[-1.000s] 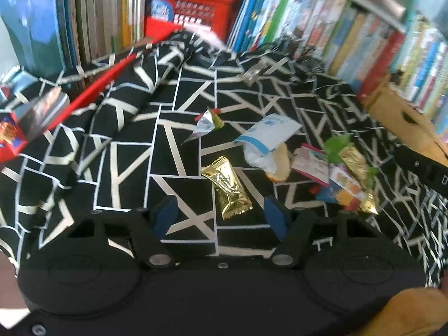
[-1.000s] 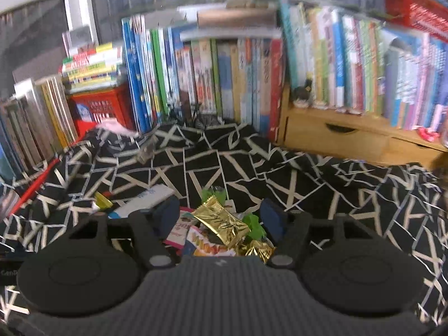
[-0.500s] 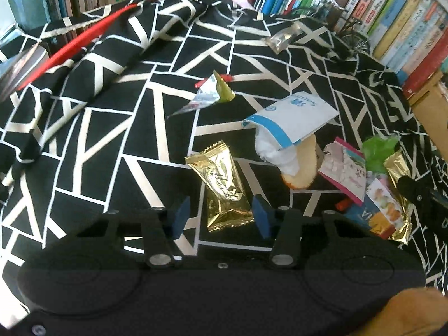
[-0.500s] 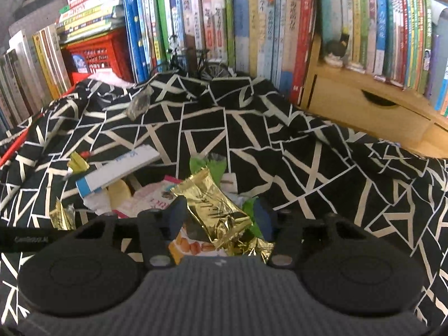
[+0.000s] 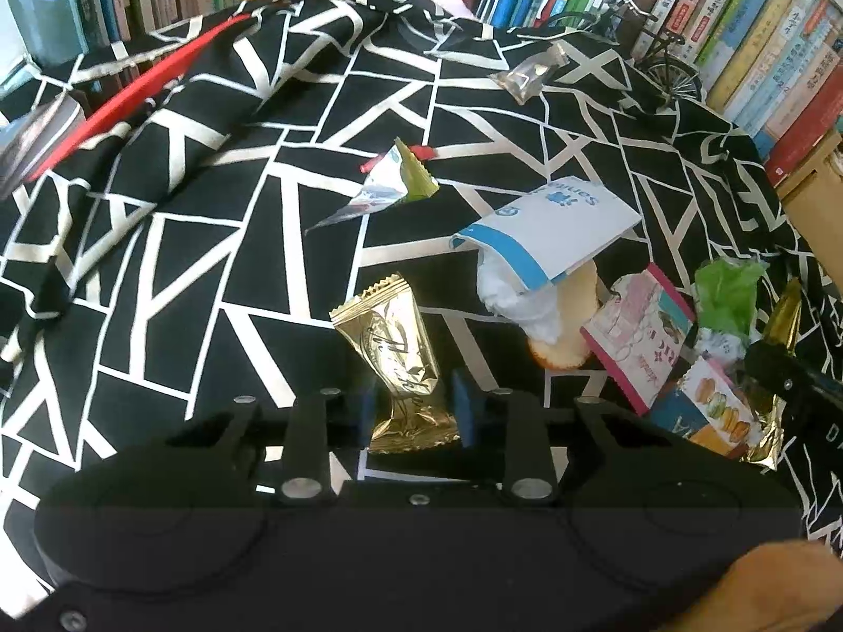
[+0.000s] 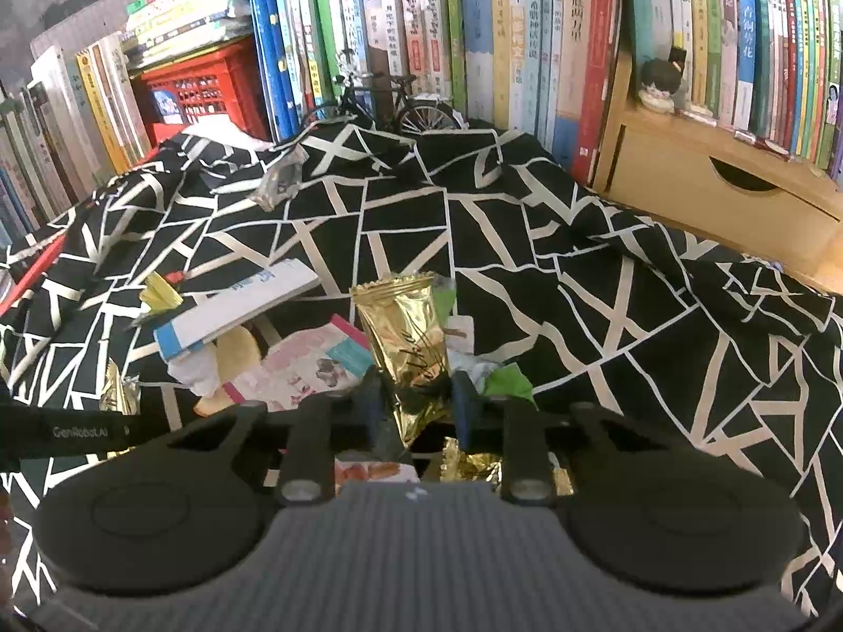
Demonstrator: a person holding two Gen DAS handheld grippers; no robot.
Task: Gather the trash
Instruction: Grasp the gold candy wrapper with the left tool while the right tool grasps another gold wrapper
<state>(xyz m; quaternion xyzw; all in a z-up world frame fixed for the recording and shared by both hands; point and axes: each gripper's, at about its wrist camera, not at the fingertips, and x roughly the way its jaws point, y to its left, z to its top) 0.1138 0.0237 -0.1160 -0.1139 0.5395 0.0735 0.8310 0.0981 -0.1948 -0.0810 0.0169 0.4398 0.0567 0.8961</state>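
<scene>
Both pairs of jaws have just been closing, each with a wrapper between the pads, and that is the change that matters; a second ago both stood wide above the litter, and now each looks clamped. The left gripper (image 5: 412,416) pinches the lower end of a crinkled gold foil sachet (image 5: 392,337), which stands up toward twelve o'clock from the blue pads; the right gripper (image 6: 412,411) grips a second gold foil sachet with dark script (image 6: 405,339), its waist visibly crushed between the pads, its serrated top also at twelve o'clock.

The rest of the trash lies on the black cloth with cream geometric lines (image 5: 211,263); in the left wrist view a silver and green torn foil scrap (image 5: 387,187) sits at twelve o'clock of the held sachet, a white and blue paper pouch spilling tissue (image 5: 548,229) at about one o'clock, a pink printed snack packet (image 5: 640,339) at three o'clock, and a clear crumpled plastic wrapper (image 5: 532,73) far up the cloth near the shelved books (image 6: 474,26); a green crumpled wrapper (image 6: 506,382) lies just beside the right pads.

As I judge it, two pieces are secured and ready to lift; most of the pile is not yet collected, and no bin shows in either view.
</scene>
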